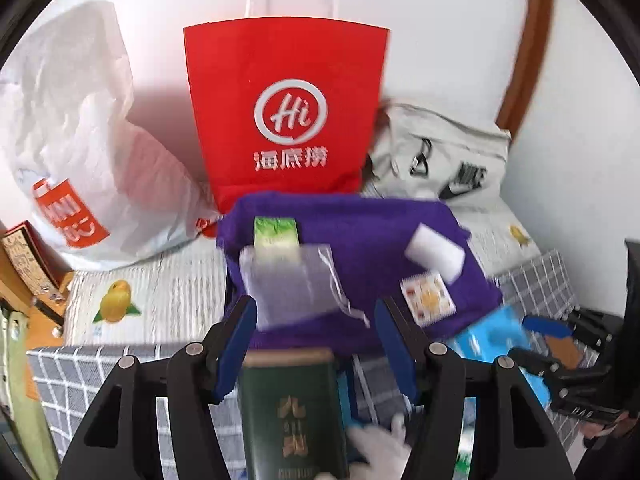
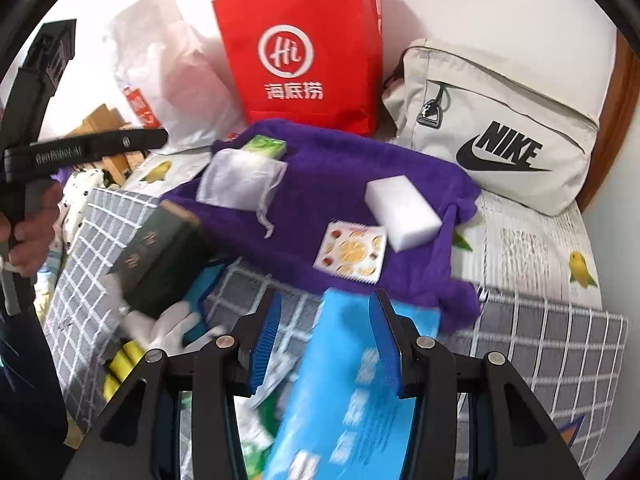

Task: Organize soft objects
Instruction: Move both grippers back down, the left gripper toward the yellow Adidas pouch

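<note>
Now the left hand-held gripper (image 1: 316,344) gapes over a boxy green tin (image 1: 294,416); the right hand-held gripper (image 2: 326,344) brackets a glossy blue pack (image 2: 340,392), jaws spread.

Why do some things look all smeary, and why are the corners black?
Left wrist view: the mesh pouch and white sponge are smeared by motion blur, while the red bag stays fairly sharp. Right wrist view: the blue packet near the lens is blurriest. Both views: the fisheye lens bends edges and leaves dark corners.
</note>
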Tool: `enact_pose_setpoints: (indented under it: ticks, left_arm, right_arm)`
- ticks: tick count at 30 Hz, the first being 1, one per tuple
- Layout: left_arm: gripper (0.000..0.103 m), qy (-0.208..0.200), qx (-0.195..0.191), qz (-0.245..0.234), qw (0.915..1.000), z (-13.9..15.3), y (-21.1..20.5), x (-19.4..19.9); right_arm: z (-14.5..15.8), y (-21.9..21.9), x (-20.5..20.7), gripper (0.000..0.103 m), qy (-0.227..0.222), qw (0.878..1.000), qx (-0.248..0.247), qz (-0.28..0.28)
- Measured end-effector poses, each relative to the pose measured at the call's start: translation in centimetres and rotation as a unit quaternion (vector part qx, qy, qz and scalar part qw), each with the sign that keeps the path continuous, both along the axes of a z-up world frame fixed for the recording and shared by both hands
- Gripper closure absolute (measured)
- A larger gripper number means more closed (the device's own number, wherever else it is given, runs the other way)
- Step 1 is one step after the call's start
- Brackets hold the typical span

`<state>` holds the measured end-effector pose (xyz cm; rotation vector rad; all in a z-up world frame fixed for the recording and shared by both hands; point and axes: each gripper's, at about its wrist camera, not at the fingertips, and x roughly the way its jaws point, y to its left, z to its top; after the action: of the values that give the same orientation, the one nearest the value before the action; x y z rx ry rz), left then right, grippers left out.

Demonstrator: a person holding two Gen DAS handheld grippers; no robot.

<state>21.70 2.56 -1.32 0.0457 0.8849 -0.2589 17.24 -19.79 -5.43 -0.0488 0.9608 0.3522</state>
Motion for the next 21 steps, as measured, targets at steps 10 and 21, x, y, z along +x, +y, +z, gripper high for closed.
enact_pose_setpoints:
  ticks: [10, 21]
  left_arm:
    - [0.040, 0.025, 0.004, -0.012, 0.9996, -3.6, 0.6, -9.7]
    - [0.035, 0.049, 0.029, -0.050, 0.9971, -10.0, -1.8, -16.1]
  right_arm:
    - [0.4, 1.6, -7.8, 0.056, -0.024, 0.999, 0.030, -0.003]
    - [-1.0, 1.6, -13.0, 0.054, -0.030, 0.998, 0.055, -0.027]
